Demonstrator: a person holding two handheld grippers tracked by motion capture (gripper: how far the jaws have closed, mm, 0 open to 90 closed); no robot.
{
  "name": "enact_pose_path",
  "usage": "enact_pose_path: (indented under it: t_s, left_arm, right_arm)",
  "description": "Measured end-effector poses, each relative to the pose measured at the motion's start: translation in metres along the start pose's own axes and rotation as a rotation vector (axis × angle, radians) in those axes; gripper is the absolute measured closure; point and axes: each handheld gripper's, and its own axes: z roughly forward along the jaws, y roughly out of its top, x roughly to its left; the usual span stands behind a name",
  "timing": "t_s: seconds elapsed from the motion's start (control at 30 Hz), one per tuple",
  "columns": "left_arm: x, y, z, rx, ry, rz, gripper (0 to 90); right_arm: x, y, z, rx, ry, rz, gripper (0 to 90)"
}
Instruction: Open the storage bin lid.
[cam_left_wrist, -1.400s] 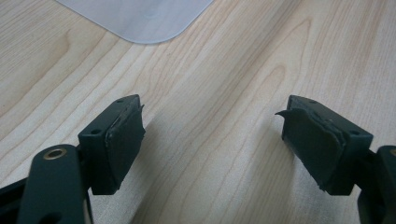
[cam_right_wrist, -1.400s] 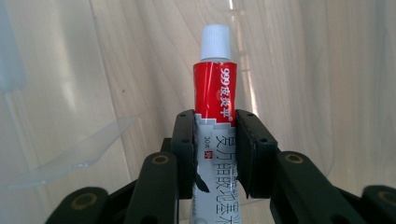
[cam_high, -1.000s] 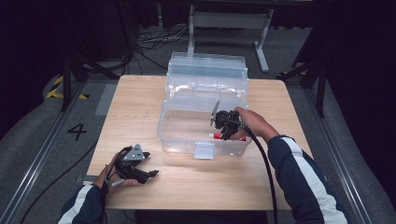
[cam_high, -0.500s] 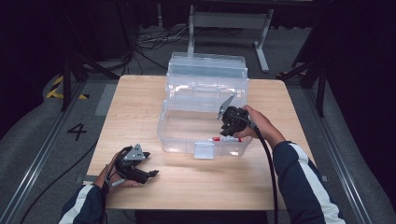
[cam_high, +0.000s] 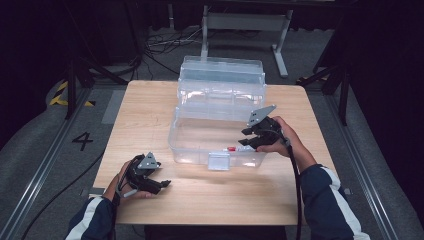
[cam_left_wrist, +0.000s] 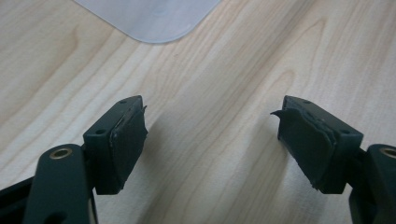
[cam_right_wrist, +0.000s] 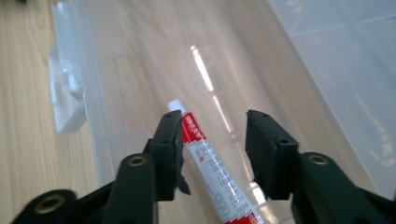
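clear plastic, hinged, lid thrown back toward the far side: storage box (cam_high: 200, 142) on the pale wood tabletop (cam_high: 150, 110), near wall with its latch facing the person. inside, on the box floor at the near right corner, red-and-white tube (cam_right_wrist: 210, 163) with a white cap, lying flat; seen from above as a small red-and-white sliver (cam_high: 235, 148) just behind the near wall.

right tool (cam_high: 252, 140) held over that near right corner, jaws just opened partway, pads standing off either side of the tube rather than pressing on it; left pad (cam_right_wrist: 170, 154) close beside the label, right pad clearly apart, bare gap between. reads as a release: tube put down in the box, no longer gripped, tool not yet drawn clear.

left tool (cam_high: 160, 184) resting low on the tabletop at the near left, well apart from the box, jaws spread wide with nothing between them, only wood grain under the pads (cam_left_wrist: 126, 140); a rounded corner of pale translucent plastic (cam_left_wrist: 149, 18) beyond them.

judged progress: placing of the tube looks done, or all but done. left to do, by the look of it: lift the right tool out past the box wall, then perhaps bring the lid over and snap the latch. no other loose item visible on the tabletop waiting to go in.
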Motion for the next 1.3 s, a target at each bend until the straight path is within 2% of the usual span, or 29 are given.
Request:
enact_pose_path:
  t_s: [0.03, 0.13, 0.17, 0.2, 0.27, 0.3, 0.33, 0.37, 0.47, 0.5, 0.53, 0.6, 0.7, 0.73, 0.8, 0.87, 0.9, 0.97, 1.03, 1.07, 1.1, 1.17, 1.23, 1.3]
  left_arm:
    - [0.0, 0.002, -0.003, -0.001, 0.016, 0.013, 23.0]
    - [0.002, 0.008, -0.016, -0.068, 0.02, -0.007, 22.6]
    - [0.003, 0.011, -0.023, -0.088, 0.027, -0.01, 22.5]
    - [0.003, 0.011, -0.023, -0.088, 0.027, -0.01, 22.5]
    - [0.004, 0.019, -0.033, -0.123, 0.037, -0.009, 22.5]
    - [0.003, 0.023, -0.037, -0.137, 0.048, 0.004, 22.5]
    - [0.002, 0.029, -0.045, -0.171, 0.04, 0.009, 22.4]
    - [0.002, 0.032, -0.048, -0.184, 0.04, 0.013, 22.4]
    - [0.0, 0.041, -0.055, -0.201, 0.046, 0.033, 25.2]
    - [-0.001, 0.045, -0.057, -0.204, 0.036, 0.042, 25.2]
    - [-0.002, 0.048, -0.059, -0.209, 0.028, 0.056, 30.2]
    - [-0.005, 0.055, -0.06, -0.201, 0.021, 0.079, 32.1]
    - [-0.005, 0.065, -0.058, -0.197, 0.012, 0.08, 32.4]
    - [-0.005, 0.065, -0.058, -0.197, 0.012, 0.08, 32.3]
    - [-0.004, 0.075, -0.055, -0.2, -0.019, 0.091, 32.0]
    - [-0.004, 0.08, -0.053, -0.2, -0.021, 0.102, 31.0]
    - [-0.004, 0.085, -0.05, -0.208, -0.032, 0.106, 31.0]
    - [-0.006, 0.092, -0.047, -0.201, -0.007, 0.134, 33.5]
    - [-0.005, 0.098, -0.043, -0.2, -0.043, 0.14, 33.4]
    - [-0.005, 0.101, -0.041, -0.191, -0.043, 0.145, 33.4]
    - [-0.005, 0.106, -0.037, -0.174, -0.063, 0.165, 33.7]
    - [-0.006, 0.108, -0.034, -0.162, -0.063, 0.173, 33.9]
    - [-0.007, 0.111, -0.027, -0.131, -0.078, 0.197, 34.0]
    - [-0.008, 0.113, -0.019, -0.099, -0.09, 0.206, 34.6]
  right_arm:
    - [0.001, -0.002, -0.002, -0.022, -0.004, 0.009, 56.6]
    - [0.001, -0.002, -0.01, -0.039, -0.053, -0.005, 53.1]
    - [0.0, -0.001, -0.014, -0.057, -0.06, 0.004, 52.4]
    - [0.0, -0.001, -0.014, -0.057, -0.06, 0.004, 52.4]
    - [-0.003, 0.001, -0.023, -0.096, -0.097, 0.023, 50.3]
    - [-0.005, 0.002, -0.027, -0.11, -0.112, 0.026, 50.3]
    - [-0.008, 0.005, -0.034, -0.128, -0.12, 0.028, 50.1]
    - [-0.01, 0.006, -0.037, -0.132, -0.129, 0.025, 49.0]
    - [-0.015, 0.009, -0.045, -0.142, -0.155, 0.026, 48.3]
    - [-0.018, 0.01, -0.048, -0.154, -0.167, 0.033, 48.3]
    - [-0.02, 0.012, -0.052, -0.166, -0.177, 0.041, 47.8]
    - [-0.026, 0.015, -0.058, -0.186, -0.205, 0.045, 47.6]
    - [-0.036, 0.02, -0.063, -0.21, -0.244, 0.056, 47.0]
    - [-0.041, 0.022, -0.065, -0.224, -0.248, 0.069, 46.8]
    - [-0.045, 0.024, -0.067, -0.232, -0.25, 0.077, 46.7]
    - [-0.049, 0.028, -0.068, -0.232, -0.265, 0.076, 46.5]
    - [-0.054, 0.03, -0.069, -0.225, -0.265, 0.077, 46.1]
    - [-0.061, 0.036, -0.068, -0.204, -0.274, 0.073, 43.9]
    - [-0.067, 0.042, -0.065, -0.183, -0.274, 0.065, 43.3]
    - [-0.069, 0.044, -0.064, -0.176, -0.272, 0.065, 43.3]
    - [-0.073, 0.05, -0.061, -0.164, -0.279, 0.065, 43.4]
    - [-0.075, 0.052, -0.059, -0.16, -0.288, 0.056, 43.2]
    - [-0.078, 0.057, -0.055, -0.156, -0.271, 0.055, 43.5]
    - [-0.082, 0.062, -0.05, -0.138, -0.279, 0.054, 44.4]
